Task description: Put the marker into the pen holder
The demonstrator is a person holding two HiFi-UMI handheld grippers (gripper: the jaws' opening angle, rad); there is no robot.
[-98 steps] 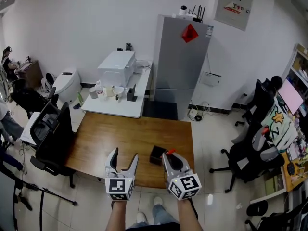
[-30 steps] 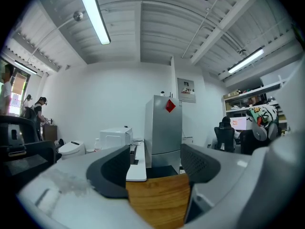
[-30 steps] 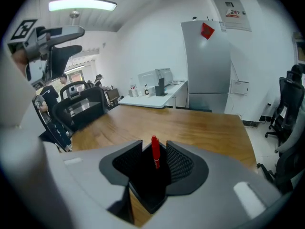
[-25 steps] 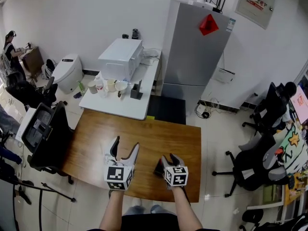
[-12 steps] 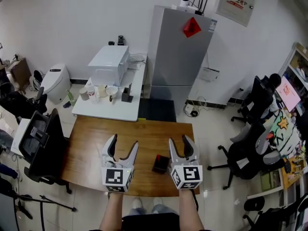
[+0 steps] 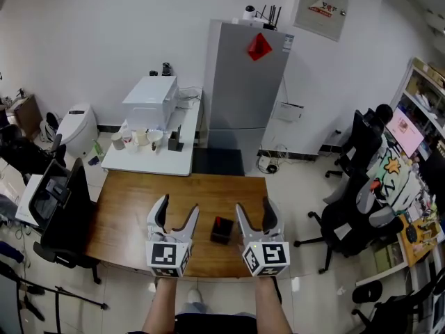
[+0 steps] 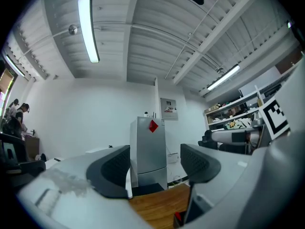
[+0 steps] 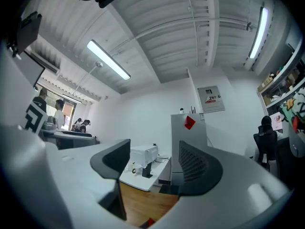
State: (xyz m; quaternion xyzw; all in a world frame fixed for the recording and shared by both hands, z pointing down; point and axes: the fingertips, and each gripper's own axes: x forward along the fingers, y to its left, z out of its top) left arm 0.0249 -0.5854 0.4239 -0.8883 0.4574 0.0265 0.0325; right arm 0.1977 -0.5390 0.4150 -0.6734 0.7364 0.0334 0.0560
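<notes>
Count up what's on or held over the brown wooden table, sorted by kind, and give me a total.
Black square pen holder: 1
Red marker in the holder: 1
Grey hand-held tongs: 2, the left tongs and right tongs
Total: 4

Brown wood-grain table (image 6: pixel 132 207), pale grey tools with black pads.
On the table a black pen holder (image 6: pixel 221 231) shows the red of a marker (image 7: pixel 178 217). The left tool (image 6: pixel 177 211) and right tool (image 6: pixel 254 211) carry black-and-white square-patterned cubes. Beyond the table, a silver-grey fridge (image 6: pixel 240 96) bears a red diamond.
</notes>
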